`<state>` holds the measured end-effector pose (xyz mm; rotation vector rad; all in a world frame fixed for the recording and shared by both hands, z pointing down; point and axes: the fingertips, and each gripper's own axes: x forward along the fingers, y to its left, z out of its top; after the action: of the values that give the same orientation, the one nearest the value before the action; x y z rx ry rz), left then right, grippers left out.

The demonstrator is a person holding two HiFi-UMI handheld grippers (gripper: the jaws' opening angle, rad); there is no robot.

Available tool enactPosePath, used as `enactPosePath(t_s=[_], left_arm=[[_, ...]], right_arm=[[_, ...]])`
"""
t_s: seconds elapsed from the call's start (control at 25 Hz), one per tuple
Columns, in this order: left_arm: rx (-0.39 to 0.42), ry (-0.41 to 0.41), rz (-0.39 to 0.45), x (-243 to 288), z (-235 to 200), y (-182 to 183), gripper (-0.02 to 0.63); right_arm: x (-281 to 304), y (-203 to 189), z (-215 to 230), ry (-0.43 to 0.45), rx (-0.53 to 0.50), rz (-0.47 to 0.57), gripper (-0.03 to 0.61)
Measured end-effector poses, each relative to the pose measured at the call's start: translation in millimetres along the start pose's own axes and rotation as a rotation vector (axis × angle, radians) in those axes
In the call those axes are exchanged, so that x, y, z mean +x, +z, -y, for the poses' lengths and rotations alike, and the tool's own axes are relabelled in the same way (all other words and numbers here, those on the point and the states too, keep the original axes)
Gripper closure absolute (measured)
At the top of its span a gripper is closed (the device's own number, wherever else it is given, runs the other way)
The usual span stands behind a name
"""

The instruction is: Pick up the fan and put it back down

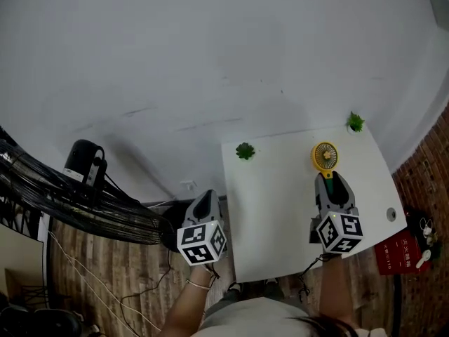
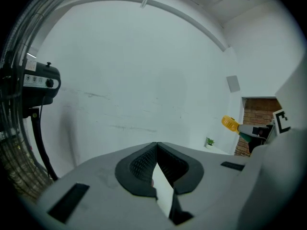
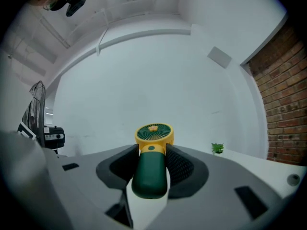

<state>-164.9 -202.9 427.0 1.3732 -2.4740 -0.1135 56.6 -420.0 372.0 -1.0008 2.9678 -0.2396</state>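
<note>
Fan was clamped by its green handle in the right gripper fingers, over the counter.
Left gripper fingers were closed on nothing, off the counter's left edge.

- The table is lying bare in its middle and front, leaving wide room.
- A left plant and a right plant are sitting at its back corners.
- The fan is taking up space between them, nearer the right plant.
- A big floor fan is standing left of the table, near the left gripper.
</note>
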Motion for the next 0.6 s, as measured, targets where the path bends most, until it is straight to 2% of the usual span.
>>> enactPosePath(t_s=[0.24, 0.6], left_arm=[[-0.044, 0.07, -0.061, -12, -18, -39, 0.603], [-0.095, 0.119, -0.162, -21, -33, -102, 0.603]], right_arm=[[15, -41, -19, 0.072, 0.008, -0.098, 0.403], [21, -111, -54, 0.158, 0.019, -0.251, 0.403]])
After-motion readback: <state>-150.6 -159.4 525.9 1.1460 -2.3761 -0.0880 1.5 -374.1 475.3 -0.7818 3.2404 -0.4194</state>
